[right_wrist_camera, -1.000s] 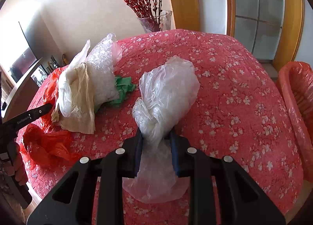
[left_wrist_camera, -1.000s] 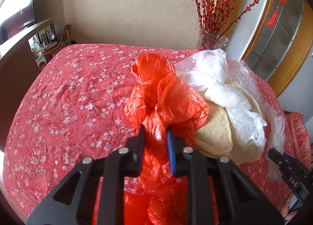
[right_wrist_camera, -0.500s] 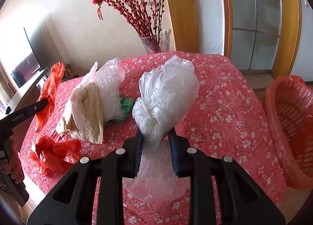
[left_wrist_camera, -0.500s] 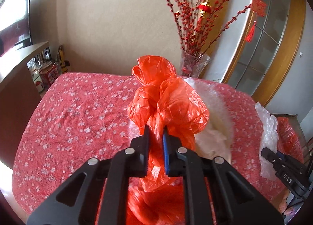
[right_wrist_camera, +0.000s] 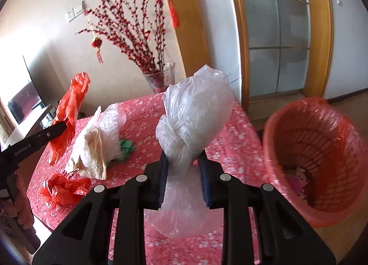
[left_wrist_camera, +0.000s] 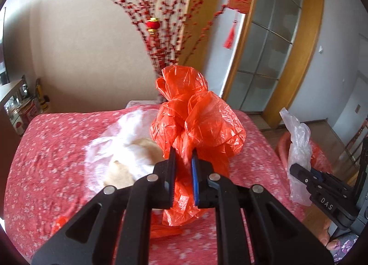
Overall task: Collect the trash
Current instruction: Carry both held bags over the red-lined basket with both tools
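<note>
- left gripper (left_wrist_camera: pixel 183 163): jaws pinched on a crumpled orange plastic bag (left_wrist_camera: pixel 197 122) — bag bunches above the pads and trails below them, clear of the table
- right gripper (right_wrist_camera: pixel 182 163): jaws clamped on the neck of a clear plastic bag (right_wrist_camera: pixel 195 113); puffed part stands above the fingers, loose tail hangs under them
- same clear bag shows at the right edge of the left wrist view, in the other tool's tip
- table (right_wrist_camera: pixel 230 145): red cloth with small white flowers; both bags held over it
- on the table, left of the right gripper: heap of clear film and tan paper (right_wrist_camera: pixel 96 147), touching a green scrap (right_wrist_camera: pixel 126 146) at its right side
- second orange bag (right_wrist_camera: pixel 64 190) lies crumpled near the table's near-left edge, apart from the heap
- orange basket (right_wrist_camera: pixel 315 159) lined with thin orange plastic stands on the floor just beside the table's right edge — some pale and pink scraps at its bottom
- glass vase (right_wrist_camera: pixel 161 78) with red berry branches at the table's far side, by the wall
- wood-framed glass door (right_wrist_camera: pixel 276 34) behind the basket
- person's fingers (left_wrist_camera: pixel 326 237) visible under the right tool, lower right of the left wrist view
</note>
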A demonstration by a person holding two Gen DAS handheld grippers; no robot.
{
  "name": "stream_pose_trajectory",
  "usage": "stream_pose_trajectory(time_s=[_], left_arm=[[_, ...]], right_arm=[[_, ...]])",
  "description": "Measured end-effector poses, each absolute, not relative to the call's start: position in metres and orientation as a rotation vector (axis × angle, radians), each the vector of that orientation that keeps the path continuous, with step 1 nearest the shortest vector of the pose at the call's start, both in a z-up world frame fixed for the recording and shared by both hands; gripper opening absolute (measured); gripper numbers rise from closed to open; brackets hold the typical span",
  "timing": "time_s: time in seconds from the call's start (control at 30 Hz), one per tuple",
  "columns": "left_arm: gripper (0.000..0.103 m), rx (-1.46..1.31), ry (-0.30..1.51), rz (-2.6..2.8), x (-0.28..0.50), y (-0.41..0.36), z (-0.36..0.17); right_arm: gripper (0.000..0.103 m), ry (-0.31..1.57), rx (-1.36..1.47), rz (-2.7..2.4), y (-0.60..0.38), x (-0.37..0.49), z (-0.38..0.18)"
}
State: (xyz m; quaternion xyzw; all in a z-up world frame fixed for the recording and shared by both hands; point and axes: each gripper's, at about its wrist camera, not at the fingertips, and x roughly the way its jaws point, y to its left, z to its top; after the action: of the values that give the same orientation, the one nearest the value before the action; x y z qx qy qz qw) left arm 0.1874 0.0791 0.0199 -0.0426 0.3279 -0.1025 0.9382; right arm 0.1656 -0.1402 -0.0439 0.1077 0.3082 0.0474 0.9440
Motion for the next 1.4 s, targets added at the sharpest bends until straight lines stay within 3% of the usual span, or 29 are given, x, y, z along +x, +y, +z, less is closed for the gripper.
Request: stream_pose_trajectory(time_s=[0.9,1.4], left_arm=[[0.013,-0.021,0.730,-0.592,0.186,-0.129,0.004],[0.013,0.008,0.771,-0.683,0.206,-0.199,-0.010]], right_arm=[[0.026,0.541,0.339,-0.186,-0.306,0.105,-0.034],[0.026,0.541,0.350,-0.236,-0.353,0.104,-0.040]])
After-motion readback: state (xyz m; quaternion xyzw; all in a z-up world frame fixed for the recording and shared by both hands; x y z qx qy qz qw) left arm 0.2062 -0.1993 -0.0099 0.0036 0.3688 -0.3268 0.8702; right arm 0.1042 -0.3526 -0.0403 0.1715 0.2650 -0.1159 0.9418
